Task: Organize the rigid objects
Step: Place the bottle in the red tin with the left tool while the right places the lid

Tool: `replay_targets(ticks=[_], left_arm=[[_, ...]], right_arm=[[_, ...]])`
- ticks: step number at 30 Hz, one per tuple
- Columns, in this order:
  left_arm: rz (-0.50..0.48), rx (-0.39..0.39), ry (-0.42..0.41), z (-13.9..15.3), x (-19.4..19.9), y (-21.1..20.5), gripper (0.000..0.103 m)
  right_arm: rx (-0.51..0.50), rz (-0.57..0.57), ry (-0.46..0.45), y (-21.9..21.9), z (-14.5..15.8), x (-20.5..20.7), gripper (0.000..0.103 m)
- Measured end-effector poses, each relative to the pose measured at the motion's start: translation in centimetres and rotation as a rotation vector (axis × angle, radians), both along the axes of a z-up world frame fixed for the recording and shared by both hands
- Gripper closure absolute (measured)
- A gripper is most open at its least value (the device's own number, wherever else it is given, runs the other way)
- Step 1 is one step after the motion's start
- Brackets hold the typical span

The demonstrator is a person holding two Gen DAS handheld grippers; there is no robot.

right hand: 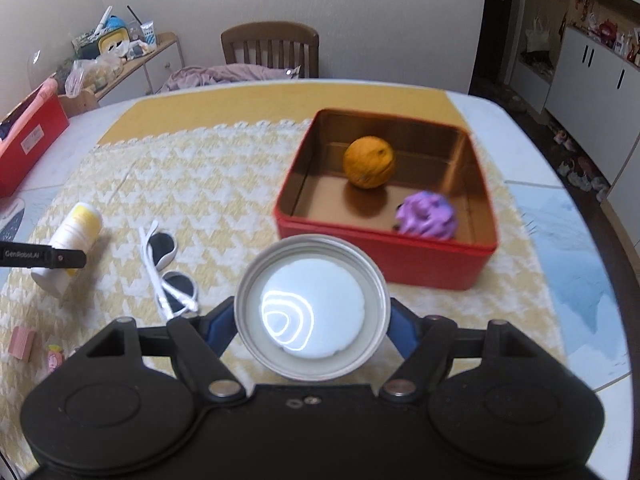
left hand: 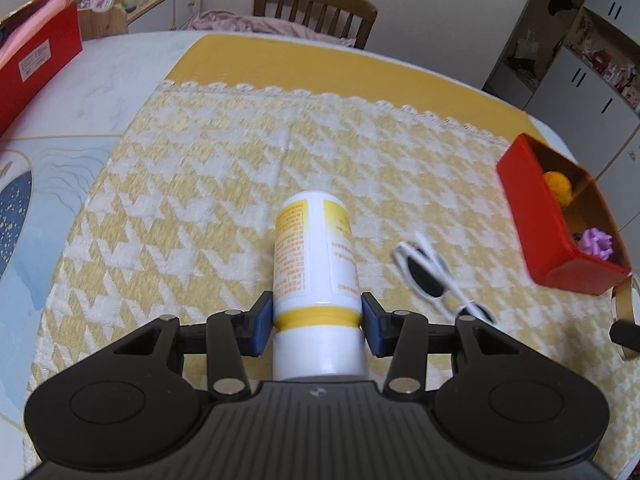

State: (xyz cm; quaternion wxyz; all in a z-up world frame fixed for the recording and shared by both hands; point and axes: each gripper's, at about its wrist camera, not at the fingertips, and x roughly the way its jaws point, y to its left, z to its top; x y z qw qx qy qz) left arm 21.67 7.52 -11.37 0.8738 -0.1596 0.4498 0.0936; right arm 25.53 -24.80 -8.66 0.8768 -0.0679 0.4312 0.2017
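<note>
Grippers pointed steeply down over the table. The left gripper (left hand: 318, 322) had its blue pads clamped on a white and yellow bottle (left hand: 316, 264) near its cap end, the bottle lying along the yellow patterned cloth (left hand: 208, 168). The right gripper (right hand: 312, 320), jaws wide, pinched the rim of a round metal lid (right hand: 312, 308), just in front of the red tin (right hand: 384, 248) holding an orange ball (right hand: 369, 162) and a purple toy (right hand: 428, 219). White sunglasses (right hand: 168, 270) lay between bottle and tin. A wooden chair (right hand: 270, 48) stood behind.
</note>
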Motion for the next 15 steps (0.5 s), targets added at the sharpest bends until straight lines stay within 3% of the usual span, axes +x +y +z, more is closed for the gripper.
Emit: replay_targets(ticks=[15], left_arm=[[-0.155,-0.012,-0.085,5.0,4.2,-8.9,0.058]], right_arm=[[-0.019,0.018,-0.075,-4.5,3.2,5.8,0.028]])
